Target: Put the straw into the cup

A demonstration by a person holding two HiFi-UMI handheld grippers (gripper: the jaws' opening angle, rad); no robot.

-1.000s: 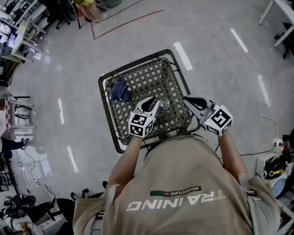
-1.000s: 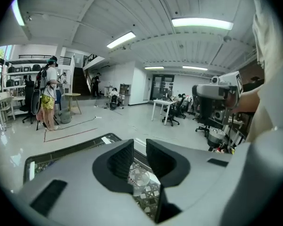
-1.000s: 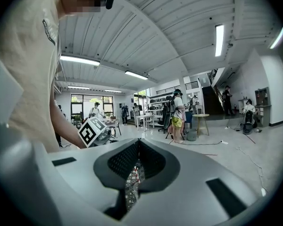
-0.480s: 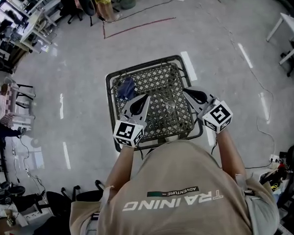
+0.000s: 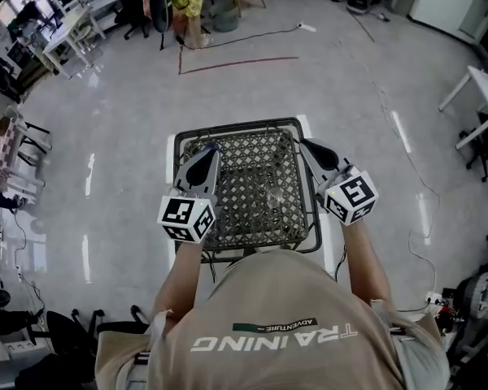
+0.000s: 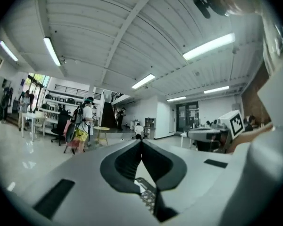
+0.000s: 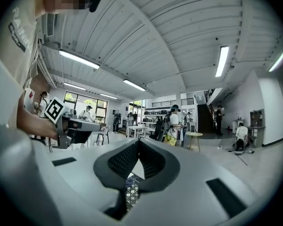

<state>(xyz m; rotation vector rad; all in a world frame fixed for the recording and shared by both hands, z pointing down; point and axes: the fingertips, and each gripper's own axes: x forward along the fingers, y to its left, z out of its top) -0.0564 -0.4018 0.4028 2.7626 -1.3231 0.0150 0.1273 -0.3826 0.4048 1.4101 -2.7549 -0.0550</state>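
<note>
Hovering both claws, empty, at the tabletop edges

Left claw (image 5: 205, 157) is clenched, jaw tips meeting, nothing between them. Right claw (image 5: 311, 148) is the same: clenched and empty. Both are held over the side rims of the black mesh tabletop (image 5: 244, 177), well apart from each other and aimed out into the room rather than down.

A faint clear shape on the mesh near the right claw looks like the cup (image 5: 274, 195); it's too glassy to be sure. The straw can't be made out in any view, so the task reads as not started.

Risks:
- A clear, light cup is easy to misjudge, and a claw swinging in could knock it over.
- A thin straw could drop through the mesh holes if it's pinched badly.
- Both claws need to open first; closing in while clenched would just push things around.
</note>
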